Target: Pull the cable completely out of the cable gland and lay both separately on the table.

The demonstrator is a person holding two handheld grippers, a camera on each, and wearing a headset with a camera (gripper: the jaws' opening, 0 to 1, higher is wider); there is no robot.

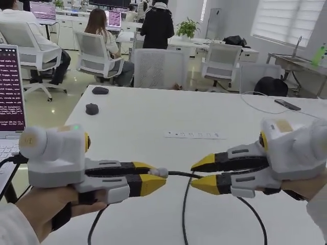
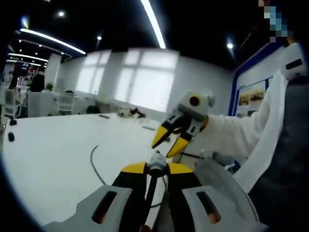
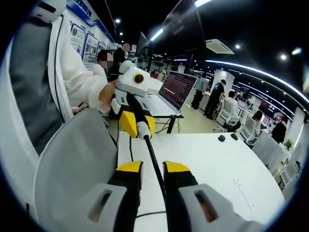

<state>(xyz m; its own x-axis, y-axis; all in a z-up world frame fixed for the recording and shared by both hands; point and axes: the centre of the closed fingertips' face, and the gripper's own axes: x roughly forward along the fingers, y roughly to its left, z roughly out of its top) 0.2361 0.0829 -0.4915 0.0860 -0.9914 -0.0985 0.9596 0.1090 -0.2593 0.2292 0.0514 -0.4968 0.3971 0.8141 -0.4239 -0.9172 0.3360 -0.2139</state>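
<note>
The left claw (image 1: pixel 156 177) clamped the rigid gland (image 1: pixel 161 172) while the right claw (image 1: pixel 198 174) gaped narrowly around the limp black cable (image 1: pixel 180 174), likely best gripped near the gland.

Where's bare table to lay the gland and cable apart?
Widest bare table lies between the mice and the power strip, and right of the strip, short of the phone. Crowded: the near edge, where the cable loops under the right gripper and the left gripper holding the gland, and the left side by the laptop.
</note>
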